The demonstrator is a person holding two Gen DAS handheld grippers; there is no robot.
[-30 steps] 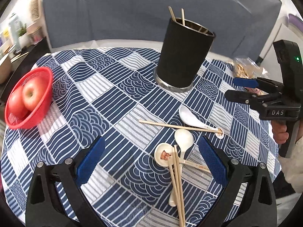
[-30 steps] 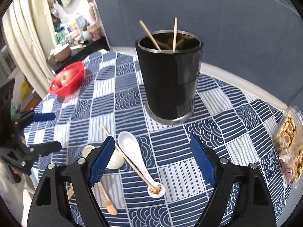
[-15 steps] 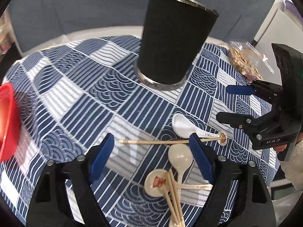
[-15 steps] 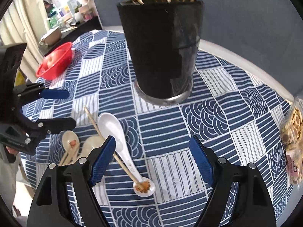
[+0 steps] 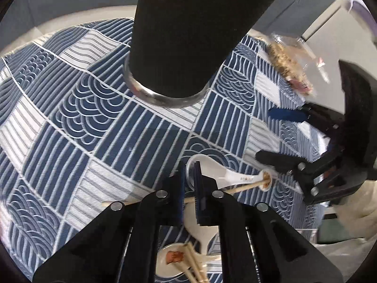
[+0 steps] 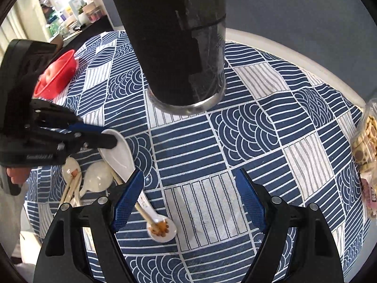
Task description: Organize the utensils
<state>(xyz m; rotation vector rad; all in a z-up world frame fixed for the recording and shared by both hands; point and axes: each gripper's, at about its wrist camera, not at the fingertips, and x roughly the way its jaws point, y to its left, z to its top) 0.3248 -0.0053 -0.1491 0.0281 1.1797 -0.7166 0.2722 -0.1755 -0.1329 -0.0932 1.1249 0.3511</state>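
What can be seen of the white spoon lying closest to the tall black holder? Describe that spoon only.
The white spoon looks like glazed ceramic, with a deep oval bowl facing up and a short handle that ends in a round tip with a brown pattern. It lies on the blue patterned tablecloth, in front of the holder. The left gripper is shut on the bowl's rim. A wooden chopstick lies across its handle.
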